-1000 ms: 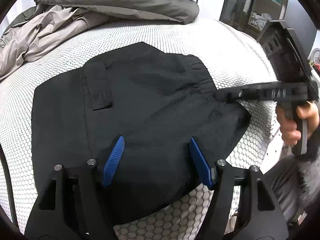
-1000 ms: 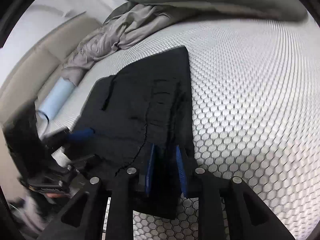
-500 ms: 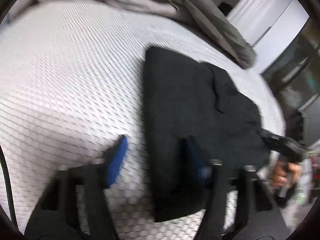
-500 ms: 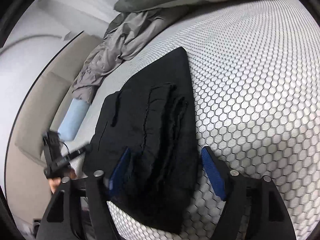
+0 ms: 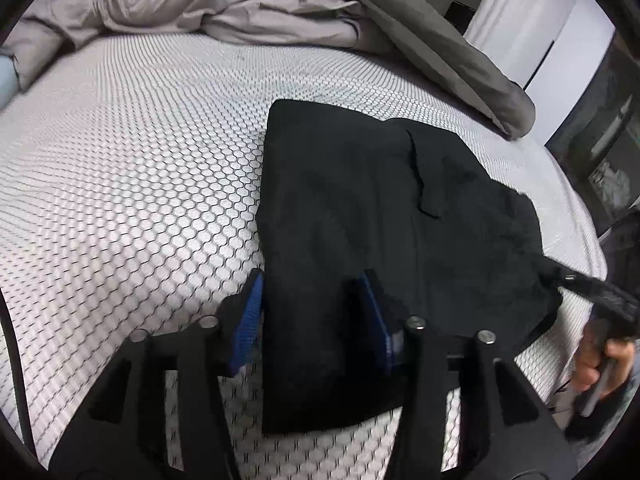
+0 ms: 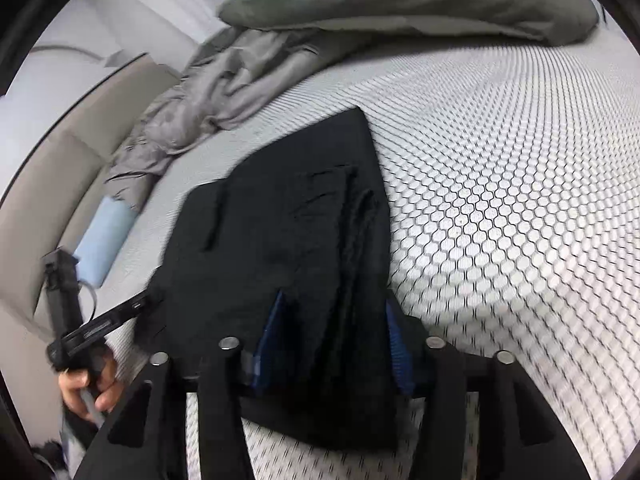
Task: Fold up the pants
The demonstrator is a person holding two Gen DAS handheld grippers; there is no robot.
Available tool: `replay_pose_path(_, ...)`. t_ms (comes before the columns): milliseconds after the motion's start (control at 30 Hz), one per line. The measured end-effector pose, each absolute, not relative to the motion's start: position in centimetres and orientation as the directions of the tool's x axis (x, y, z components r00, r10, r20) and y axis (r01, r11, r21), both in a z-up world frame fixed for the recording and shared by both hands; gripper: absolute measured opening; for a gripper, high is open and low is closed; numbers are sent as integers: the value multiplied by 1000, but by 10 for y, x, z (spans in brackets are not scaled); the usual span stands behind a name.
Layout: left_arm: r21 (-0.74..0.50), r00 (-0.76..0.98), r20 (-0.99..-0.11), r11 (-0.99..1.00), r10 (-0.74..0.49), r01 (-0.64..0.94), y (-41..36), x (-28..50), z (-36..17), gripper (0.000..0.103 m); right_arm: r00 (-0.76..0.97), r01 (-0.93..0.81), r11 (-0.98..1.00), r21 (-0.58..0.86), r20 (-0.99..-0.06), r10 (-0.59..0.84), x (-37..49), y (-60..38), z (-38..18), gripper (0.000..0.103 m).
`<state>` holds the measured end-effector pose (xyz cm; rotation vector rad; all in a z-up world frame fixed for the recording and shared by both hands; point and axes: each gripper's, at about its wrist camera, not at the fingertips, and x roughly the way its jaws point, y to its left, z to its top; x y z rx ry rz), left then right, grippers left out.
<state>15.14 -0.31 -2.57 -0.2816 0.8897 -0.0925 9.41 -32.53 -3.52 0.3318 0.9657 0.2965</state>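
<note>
Pants are lying folded on the bed, with the left tongs opening astride one near edge and the right tongs closing astride the other, neither set visibly pinching the cloth.

— What have you got on the mattress?

— Your black pants, folded into a flat, layered bundle with stacked edges along one side, lying near the mattress's near edge, well apart from its far edge.
</note>
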Motion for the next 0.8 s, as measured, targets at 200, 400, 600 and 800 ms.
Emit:
replay_pose_path(200, -193, 659, -737, 981, -154, 13, -19, 134, -17, 60, 497, -149, 951, 270, -811, 308, 78, -327, -49, 69)
replay_pose_path(400, -203, 684, -713, 979, -154, 9, -3, 114, -10, 63, 591, -145, 960, 238, -758, 277, 56, -335, -26, 81)
replay_pose_path(600, -173, 774, -620, 985, -131, 28, -12, 75, 11, 92, 699, -216, 951, 220, -645, 309, 25, -318, 3, 103)
replay_pose_path(800, -102, 824, -559, 994, -89, 38, -30, 46, 15, 102, 767, -242, 954, 177, -567, 300, 14, -281, 8, 103)
